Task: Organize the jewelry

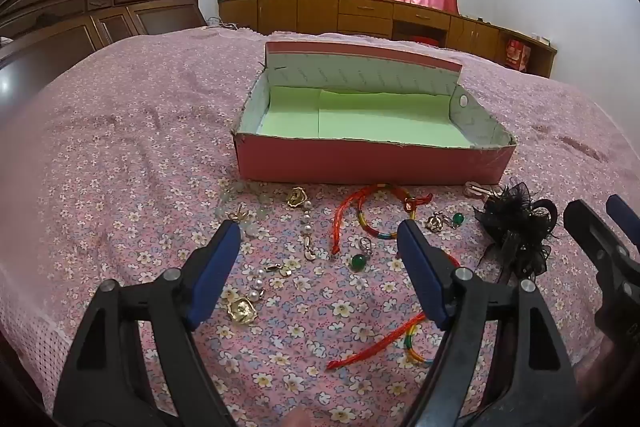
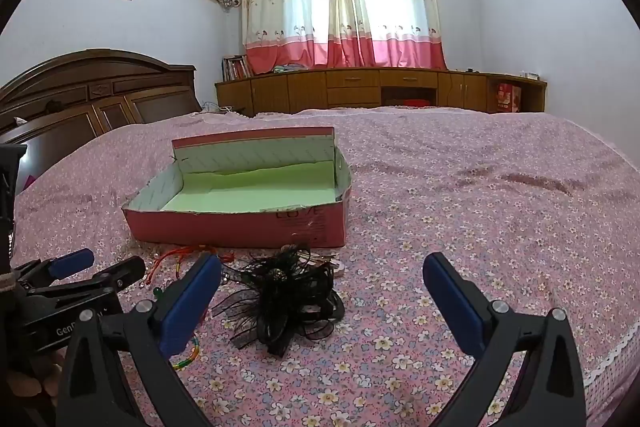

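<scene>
A bed (image 1: 120, 155) covered in a pink flowered spread fills both views. On it sits a pink cardboard box (image 1: 372, 161), open at the top, lined with pale green paper and holding nothing that shows. The jewelry lies scattered on the spread just in front of the box's near wall.

The left hand-held gripper (image 1: 320, 231) hangs over the pieces with its fingers spread wide and nothing between the pads. The right hand-held gripper (image 2: 322, 267) is likewise spread wide, gripping nothing, just right of the other.

A black frilly hair ornament (image 2: 288, 303) lies near the box's right corner, between the right fingers in that view. Left of it lie a red cord bracelet with rainbow beading (image 1: 376, 211), a pearl chain with gold flower ends (image 1: 276, 267), pale translucent beads (image 1: 240, 203), and two green-bead earrings (image 1: 358, 261).
</scene>
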Motion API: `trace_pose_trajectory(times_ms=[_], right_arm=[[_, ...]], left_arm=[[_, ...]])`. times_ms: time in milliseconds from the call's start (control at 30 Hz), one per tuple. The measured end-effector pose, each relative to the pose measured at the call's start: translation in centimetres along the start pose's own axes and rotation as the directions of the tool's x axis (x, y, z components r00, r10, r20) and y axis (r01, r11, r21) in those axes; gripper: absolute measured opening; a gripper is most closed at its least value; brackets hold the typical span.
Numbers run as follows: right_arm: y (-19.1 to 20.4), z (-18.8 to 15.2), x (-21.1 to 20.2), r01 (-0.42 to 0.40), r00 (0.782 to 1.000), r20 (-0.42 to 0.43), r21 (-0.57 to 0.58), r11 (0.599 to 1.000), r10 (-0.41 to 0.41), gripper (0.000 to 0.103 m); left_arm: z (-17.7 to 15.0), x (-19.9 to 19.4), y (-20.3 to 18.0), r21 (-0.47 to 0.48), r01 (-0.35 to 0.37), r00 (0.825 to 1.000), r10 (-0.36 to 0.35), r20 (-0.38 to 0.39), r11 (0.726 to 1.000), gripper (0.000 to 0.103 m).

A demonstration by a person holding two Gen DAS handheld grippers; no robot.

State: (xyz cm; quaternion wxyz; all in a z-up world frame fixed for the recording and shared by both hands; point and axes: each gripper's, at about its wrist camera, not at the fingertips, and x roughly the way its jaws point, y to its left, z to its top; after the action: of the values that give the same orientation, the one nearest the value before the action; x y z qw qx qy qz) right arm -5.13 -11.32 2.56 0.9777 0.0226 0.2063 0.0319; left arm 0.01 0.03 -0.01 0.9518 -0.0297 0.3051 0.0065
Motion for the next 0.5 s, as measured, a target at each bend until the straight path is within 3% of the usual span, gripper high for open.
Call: trace_pose_trajectory(times_ms=[500], right_arm=[[0.07,-0.06,0.01,0.001,1.0,-0.005,-0.003,1.0,-0.001,0.103]], left_arm=[[0.1,-0.35,-0.11,0.003,-0.003,1.0,0.003,0.011,1.0,0.073]])
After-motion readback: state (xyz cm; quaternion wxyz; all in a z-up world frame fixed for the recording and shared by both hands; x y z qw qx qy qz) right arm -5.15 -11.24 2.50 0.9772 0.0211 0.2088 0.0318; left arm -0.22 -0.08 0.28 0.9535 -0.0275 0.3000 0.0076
